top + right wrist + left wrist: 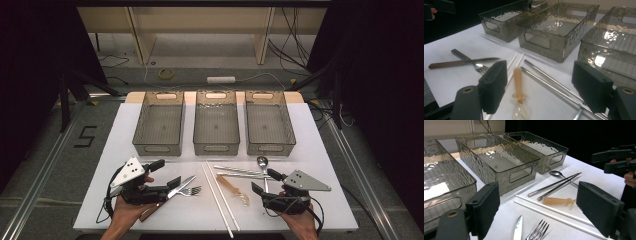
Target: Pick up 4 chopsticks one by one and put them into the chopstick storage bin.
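On white table, three grey bins, cutlery — both grippers' jaws wide, empty, dark room.

I count three grey bins in a row, two white chopsticks, two metal chopsticks, one knife, one fork, one metal spoon and one amber-handled spoon

Two black boxy handheld grippers with thick rectangular jaw pads, brass-ringed screw holes, trailing black cables; grey three-cornered plates on top, left one white-dotted.
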{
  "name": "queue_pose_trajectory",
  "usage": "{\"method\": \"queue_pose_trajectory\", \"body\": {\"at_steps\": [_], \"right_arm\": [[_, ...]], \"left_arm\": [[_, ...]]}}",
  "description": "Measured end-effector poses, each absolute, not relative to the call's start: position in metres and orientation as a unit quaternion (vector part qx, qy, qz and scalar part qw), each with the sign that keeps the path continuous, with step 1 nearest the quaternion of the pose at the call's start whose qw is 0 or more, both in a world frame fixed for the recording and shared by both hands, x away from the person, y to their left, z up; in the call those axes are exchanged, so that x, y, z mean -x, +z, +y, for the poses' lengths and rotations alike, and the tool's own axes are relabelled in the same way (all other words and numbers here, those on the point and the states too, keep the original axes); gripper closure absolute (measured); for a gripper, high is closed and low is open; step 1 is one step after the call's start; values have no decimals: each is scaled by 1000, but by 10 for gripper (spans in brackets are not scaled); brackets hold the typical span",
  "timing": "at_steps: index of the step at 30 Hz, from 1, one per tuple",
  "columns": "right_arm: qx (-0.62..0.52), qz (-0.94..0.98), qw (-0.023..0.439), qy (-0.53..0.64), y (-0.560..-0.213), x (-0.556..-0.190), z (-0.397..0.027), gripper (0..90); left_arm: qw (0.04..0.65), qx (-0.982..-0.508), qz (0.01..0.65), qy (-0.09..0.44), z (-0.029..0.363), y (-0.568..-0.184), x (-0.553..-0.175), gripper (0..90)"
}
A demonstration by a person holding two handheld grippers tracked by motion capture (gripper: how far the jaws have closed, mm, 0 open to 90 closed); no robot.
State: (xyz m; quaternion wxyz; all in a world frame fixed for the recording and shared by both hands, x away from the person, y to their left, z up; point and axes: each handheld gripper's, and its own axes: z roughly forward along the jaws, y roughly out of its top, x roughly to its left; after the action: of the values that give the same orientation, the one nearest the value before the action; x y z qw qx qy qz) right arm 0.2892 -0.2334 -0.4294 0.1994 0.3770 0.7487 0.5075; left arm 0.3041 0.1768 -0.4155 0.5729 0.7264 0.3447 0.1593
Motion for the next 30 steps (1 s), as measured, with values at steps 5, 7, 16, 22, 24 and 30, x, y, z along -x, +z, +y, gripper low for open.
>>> {"method": "queue_pose_trajectory", "body": {"at_steps": [5, 7, 16, 22, 24, 30], "right_arm": [[-382, 749, 198, 503, -429, -288, -230, 318], [-383, 750, 196, 502, -428, -287, -229, 330], [-398, 765, 194, 467, -426, -283, -210, 375], [-396, 786, 168, 444, -430, -280, -188, 406], [-391, 797, 161, 432, -433, -279, -180, 421], [-382, 823, 142, 396, -445, -278, -165, 457]], "left_arm": [[573, -727, 344, 161, 177, -415, -304, 185], [572, -726, 345, 161, 177, -415, -304, 185], [574, -723, 349, 163, 177, -415, -304, 185], [574, -722, 349, 166, 178, -415, -304, 185], [574, -722, 349, 166, 178, -415, -304, 185], [575, -722, 348, 164, 177, -415, -303, 184]]}}
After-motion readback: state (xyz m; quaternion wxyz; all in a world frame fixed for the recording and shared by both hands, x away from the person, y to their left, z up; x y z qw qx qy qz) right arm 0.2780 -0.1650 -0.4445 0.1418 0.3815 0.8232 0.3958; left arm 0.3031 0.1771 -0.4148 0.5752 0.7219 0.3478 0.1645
